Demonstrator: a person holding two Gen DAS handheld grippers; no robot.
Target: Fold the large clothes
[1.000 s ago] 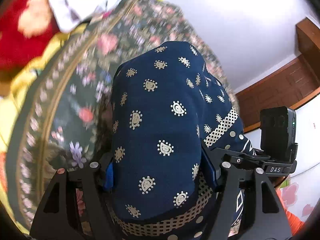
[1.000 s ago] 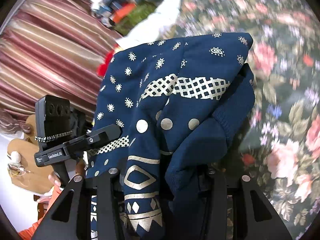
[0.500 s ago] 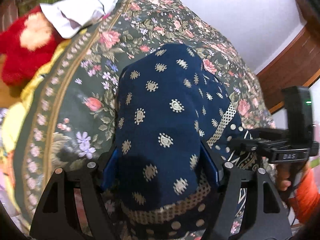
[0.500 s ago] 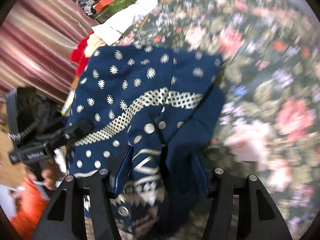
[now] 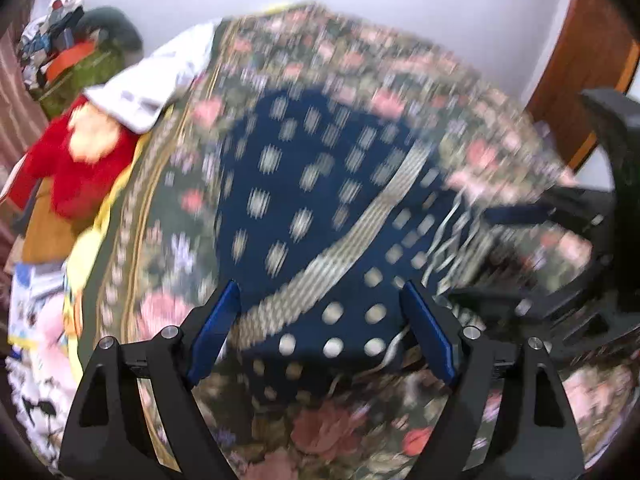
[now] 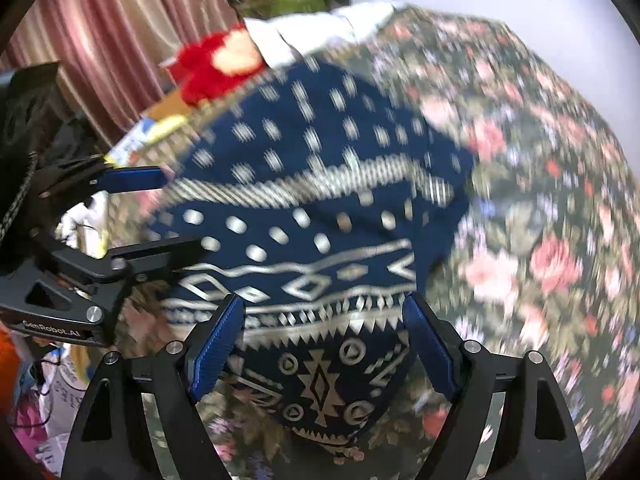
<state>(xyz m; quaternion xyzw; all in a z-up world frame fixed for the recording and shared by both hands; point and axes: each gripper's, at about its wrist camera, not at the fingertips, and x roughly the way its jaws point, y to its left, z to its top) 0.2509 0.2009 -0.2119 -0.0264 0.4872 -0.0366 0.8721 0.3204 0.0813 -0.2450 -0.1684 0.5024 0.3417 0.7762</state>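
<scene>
Ahead of both spread tongs, the navy patterned garment (image 5: pixel 320 208) lies on the floral bedspread (image 6: pixel 540 220), filling the gap between each pair of fingers. To its right lies open bedspread. Beyond it, a red plush toy (image 5: pixel 76 168) and white cloth (image 5: pixel 160 80) block the far-left edge.

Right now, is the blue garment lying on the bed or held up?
Lying on the bed: the blue garment rests on the floral bedspread; both grippers are open.

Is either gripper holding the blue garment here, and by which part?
Nothing is held: left gripper and right gripper are both open above the blue garment.
</scene>
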